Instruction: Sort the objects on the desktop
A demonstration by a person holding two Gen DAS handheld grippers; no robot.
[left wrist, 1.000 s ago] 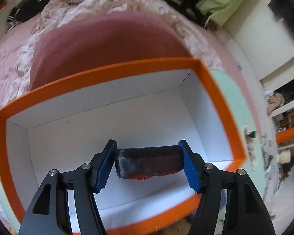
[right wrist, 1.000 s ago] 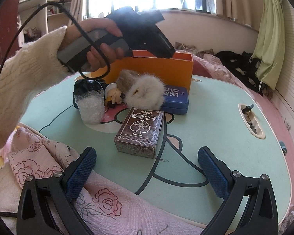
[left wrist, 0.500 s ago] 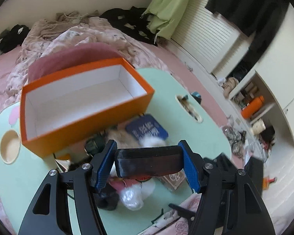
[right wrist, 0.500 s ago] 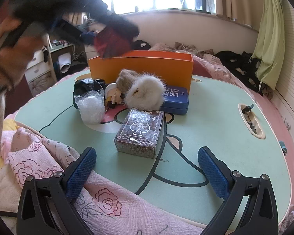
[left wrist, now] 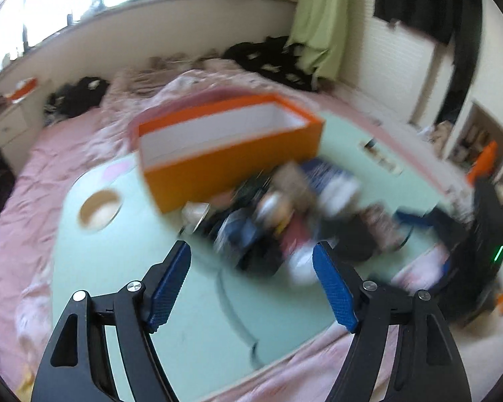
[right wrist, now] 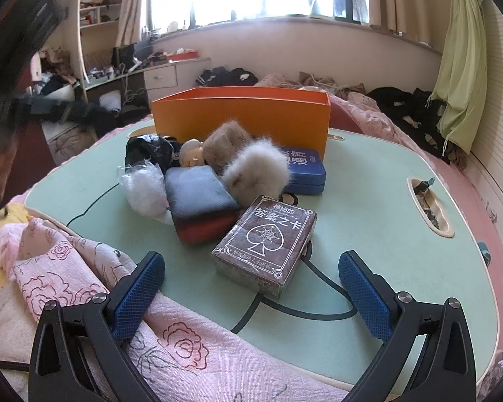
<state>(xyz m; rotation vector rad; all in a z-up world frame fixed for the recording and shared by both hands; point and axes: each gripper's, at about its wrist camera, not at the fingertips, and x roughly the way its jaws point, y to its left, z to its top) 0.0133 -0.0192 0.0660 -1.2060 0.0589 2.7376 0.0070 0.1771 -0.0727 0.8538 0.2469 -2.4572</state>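
the dark pouch (right wrist: pixel 201 201) lies on the table (right wrist: pixel 369 207) at 10 o'clock of the card box (right wrist: pixel 268 244), touching it. it looks soft and light; pinch across its short sides. left gripper (left wrist: pixel 251 281) empty, jaws opening; right gripper (right wrist: pixel 251 288) wide, empty.

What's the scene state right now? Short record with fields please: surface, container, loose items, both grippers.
surface: mint green table
container: orange box, white inside, looks empty
loose items: card box, dark case with red edge, blue tin, fur plush, clear plastic wad
left gripper: opening, nothing between the pads
right gripper: open, empty, low by the card box
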